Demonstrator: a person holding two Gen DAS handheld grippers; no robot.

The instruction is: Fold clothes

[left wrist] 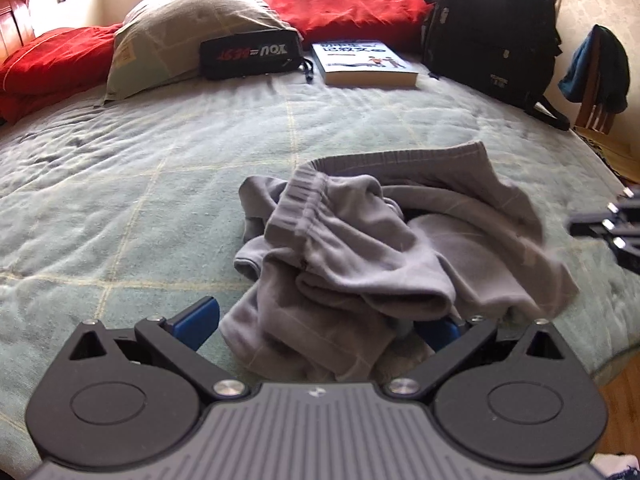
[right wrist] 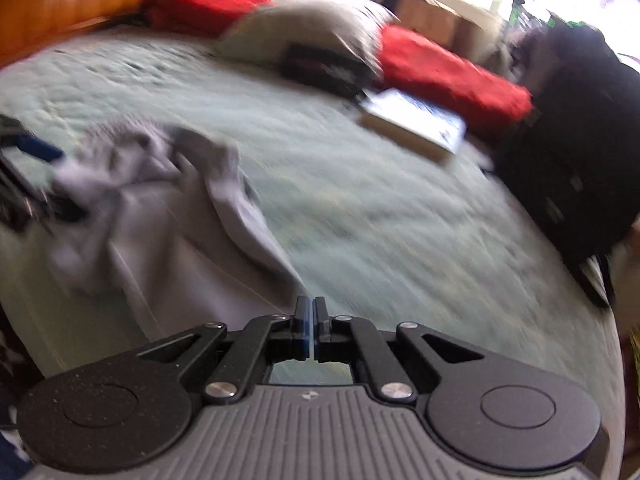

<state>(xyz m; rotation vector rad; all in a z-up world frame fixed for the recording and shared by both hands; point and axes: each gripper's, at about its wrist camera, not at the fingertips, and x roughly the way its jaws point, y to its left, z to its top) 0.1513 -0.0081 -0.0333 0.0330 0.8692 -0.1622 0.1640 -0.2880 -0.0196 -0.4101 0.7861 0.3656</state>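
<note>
While the grey garment (left wrist: 360, 248) lies crumpled on the bed (left wrist: 140, 184), the left tool (left wrist: 320, 326) gapes around its near edge and the right tool (right wrist: 311, 332), clamped shut on a corner, must pull it flat.

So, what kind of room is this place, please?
Most likely a bedroom in a home. The grey garment lies on a bed with a green checked cover, a pillow sits at its far end, and a black backpack leans nearby.
</note>
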